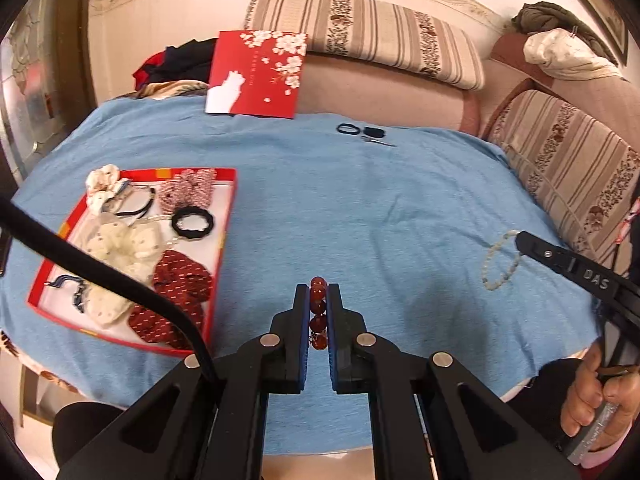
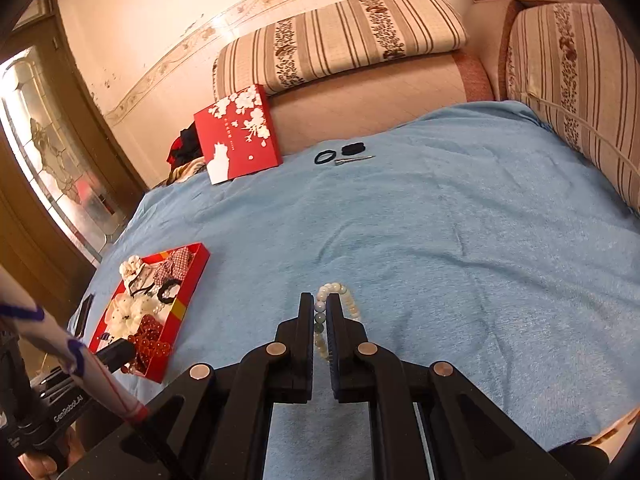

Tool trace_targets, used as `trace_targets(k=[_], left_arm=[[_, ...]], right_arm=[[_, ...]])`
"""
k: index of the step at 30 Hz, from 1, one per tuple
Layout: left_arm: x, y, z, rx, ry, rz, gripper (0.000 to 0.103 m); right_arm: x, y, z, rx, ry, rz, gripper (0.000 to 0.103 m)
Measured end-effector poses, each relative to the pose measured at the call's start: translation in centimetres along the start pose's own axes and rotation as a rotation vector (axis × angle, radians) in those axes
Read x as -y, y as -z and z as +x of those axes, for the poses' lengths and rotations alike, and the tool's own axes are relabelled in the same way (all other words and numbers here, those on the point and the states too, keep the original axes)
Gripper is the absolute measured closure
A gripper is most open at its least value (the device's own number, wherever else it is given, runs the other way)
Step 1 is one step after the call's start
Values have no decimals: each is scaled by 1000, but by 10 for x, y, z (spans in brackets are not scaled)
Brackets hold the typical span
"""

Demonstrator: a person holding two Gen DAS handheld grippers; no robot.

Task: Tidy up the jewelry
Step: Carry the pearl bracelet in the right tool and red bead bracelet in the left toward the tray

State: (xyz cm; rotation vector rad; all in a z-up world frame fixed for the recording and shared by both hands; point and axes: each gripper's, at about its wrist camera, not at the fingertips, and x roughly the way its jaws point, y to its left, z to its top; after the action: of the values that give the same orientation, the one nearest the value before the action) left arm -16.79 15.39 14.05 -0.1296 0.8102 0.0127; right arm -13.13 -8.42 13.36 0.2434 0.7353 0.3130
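Separately, left gripper (image 1: 319, 292) clamps red bracelet (image 1: 318, 312), right gripper (image 2: 320, 300) clamps pale bracelet (image 2: 338, 300)

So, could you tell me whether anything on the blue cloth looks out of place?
Yes: a black hair tie, a small dark piece and a thin metal clip lie at the far edge of the blue cloth, well apart from the red tray holding the other accessories.

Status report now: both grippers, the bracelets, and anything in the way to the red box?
Left gripper shut on red bead bracelet. Right gripper shut on pale bead bracelet. Red box open, already crowded. Blue cloth between is bare.
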Motion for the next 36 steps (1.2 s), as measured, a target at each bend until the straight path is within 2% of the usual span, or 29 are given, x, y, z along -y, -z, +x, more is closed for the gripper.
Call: trace_targets(k=[9, 36], left_arm=[[-10, 3, -5, 5, -78, -13, 96], [-34, 4, -18, 22, -132, -67, 96]], right_arm=[[-19, 2, -5, 2, -9, -35, 96], [-64, 7, -5, -25, -42, -143, 96]])
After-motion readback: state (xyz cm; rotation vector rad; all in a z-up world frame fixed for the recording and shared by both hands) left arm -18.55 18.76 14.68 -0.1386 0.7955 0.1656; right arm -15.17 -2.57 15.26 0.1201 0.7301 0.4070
